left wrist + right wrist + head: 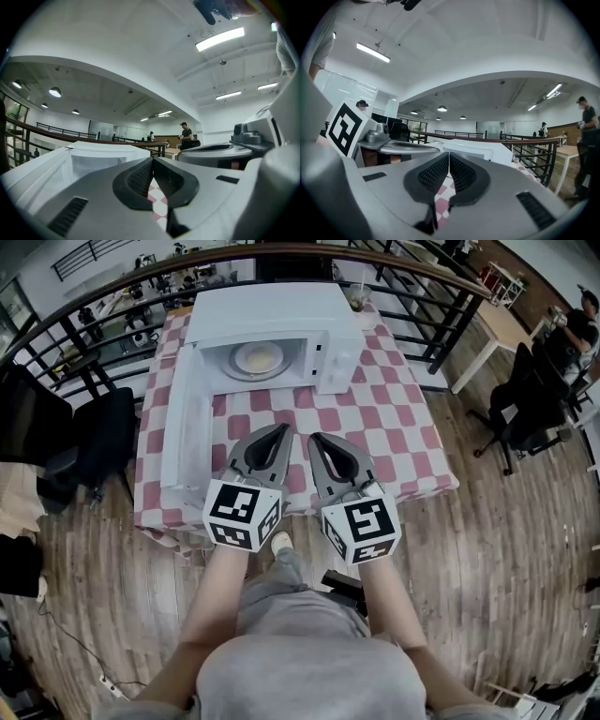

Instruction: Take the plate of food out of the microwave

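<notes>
The left tool (279, 432) and right tool (317, 440), both pinched closed and empty, hover side by side in front of the microwave (281, 310). The plate of food (258, 359) sits inside its open cavity, straight ahead, slightly nearer the left tool.

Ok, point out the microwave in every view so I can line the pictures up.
Head view: the microwave sits top centre, on the table.
Left gripper view: the microwave is the white box low, left of centre.
Right gripper view: the microwave is the white box just right of centre.
Shared landmark: the checked tablecloth, a pink-and-white sliver low in both gripper views.
</notes>
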A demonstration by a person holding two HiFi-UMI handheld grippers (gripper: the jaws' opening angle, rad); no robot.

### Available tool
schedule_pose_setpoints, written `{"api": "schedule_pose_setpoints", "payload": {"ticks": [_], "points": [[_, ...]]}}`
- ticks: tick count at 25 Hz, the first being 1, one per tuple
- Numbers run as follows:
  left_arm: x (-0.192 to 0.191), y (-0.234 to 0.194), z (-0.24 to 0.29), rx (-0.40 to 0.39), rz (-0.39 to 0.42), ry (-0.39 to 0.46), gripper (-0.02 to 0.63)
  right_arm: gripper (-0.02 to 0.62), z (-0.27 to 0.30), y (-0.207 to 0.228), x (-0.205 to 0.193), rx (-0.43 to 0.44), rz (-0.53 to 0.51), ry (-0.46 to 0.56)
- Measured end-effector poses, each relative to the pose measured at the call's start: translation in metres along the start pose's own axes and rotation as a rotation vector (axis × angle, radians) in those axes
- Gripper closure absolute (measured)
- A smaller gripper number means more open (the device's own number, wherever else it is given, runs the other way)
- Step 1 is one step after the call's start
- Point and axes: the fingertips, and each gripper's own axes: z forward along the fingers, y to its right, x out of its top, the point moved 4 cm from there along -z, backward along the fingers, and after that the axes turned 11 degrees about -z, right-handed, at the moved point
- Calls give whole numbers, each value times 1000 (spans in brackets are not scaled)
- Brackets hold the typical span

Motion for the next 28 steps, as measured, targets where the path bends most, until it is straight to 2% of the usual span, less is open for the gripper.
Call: {"api": "schedule_pose_setpoints", "payload": {"ticks": [13,17,21,24,28], "points": [[6,-56,72,53,-60,-6,592,569,79,40,-14,83,-10,-11],[-2,-76,90,79,-121,-23,424,569,99,52,-20,99,-6,-17],[-6,-93,102,105,-191,-9,309,569,116,60,-27,113,5,-21],[-8,-102,108,116,-226,-16,290,569,128,62,-31,126,15,-22],[-13,-111,115,118,-227,-48,291,569,141,67,-37,130,39,-22]]}}
